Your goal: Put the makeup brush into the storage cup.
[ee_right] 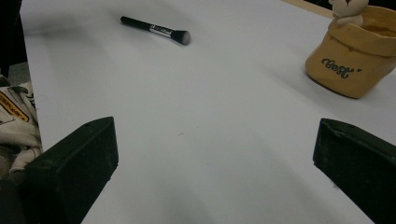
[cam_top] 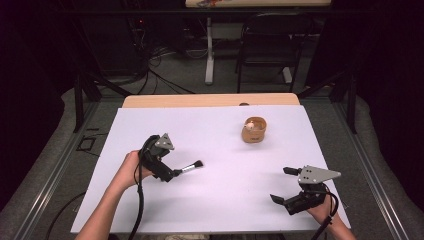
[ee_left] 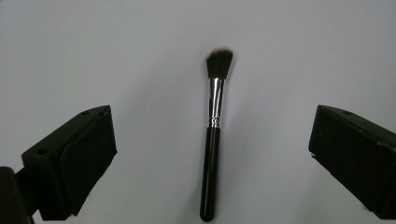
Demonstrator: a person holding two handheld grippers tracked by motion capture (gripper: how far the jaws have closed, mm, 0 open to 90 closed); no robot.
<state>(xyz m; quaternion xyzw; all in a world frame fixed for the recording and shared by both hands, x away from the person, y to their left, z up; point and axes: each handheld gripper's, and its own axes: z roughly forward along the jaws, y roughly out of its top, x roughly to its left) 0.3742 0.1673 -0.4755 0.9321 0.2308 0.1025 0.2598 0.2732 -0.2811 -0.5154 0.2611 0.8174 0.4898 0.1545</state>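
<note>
A white sheet (cam_top: 220,150) covers the table in front of you, with a strip of bare wood (cam_top: 210,100) showing along its far edge and a dark chair (cam_top: 267,45) on the grey floor beyond. Take the tan cup (cam_top: 254,130) as your landmark: it stands toward the far right of the sheet, has dark script lettering on its side, and carries a small pale figure (ee_right: 348,9) on its rim. The makeup brush (cam_top: 191,166) lies flat on the sheet, nearer to you than the cup and off to its left, well apart from it, with its dark bristles pointing toward the cup's side and its black handle toward your left hand (cam_top: 131,170). Your left gripper (ee_left: 210,154) sits just over the handle end, its jaws spread wide with the brush lying between them, touching neither one. Your right gripper (cam_top: 284,185) rests on the near side of the cup and to its right, close to the sheet's near right corner, its jaws also spread wide with nothing but bare sheet between them.
</note>
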